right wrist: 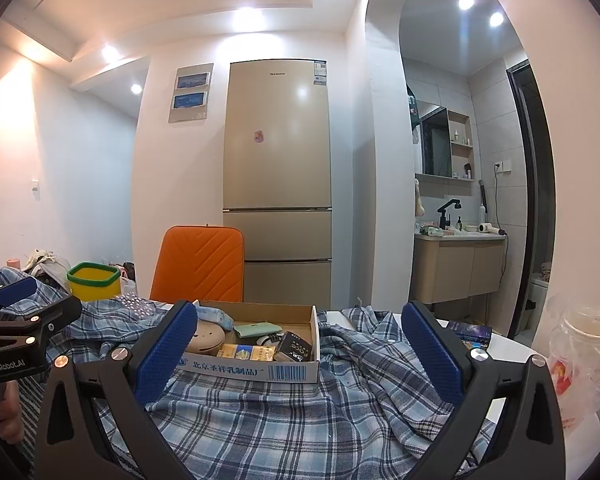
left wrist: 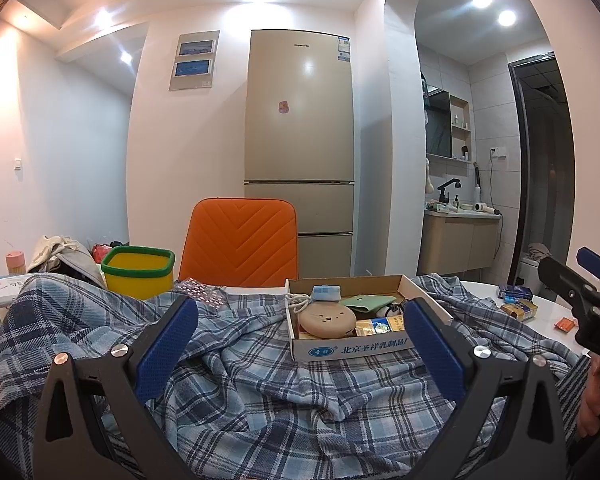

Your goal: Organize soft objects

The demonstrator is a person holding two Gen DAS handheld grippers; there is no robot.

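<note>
You held both claws spread wide and empty: your left gripper (left wrist: 300,344) and right gripper (right wrist: 300,354) hovered over the crumpled plaid shirt (left wrist: 260,392), which lay across the white table (left wrist: 548,312) under and around the cardboard box (left wrist: 352,350)

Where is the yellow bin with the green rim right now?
In both views the yellow bin stands at the far left of the table, behind the plaid cloth, just left of the orange chair.
</note>
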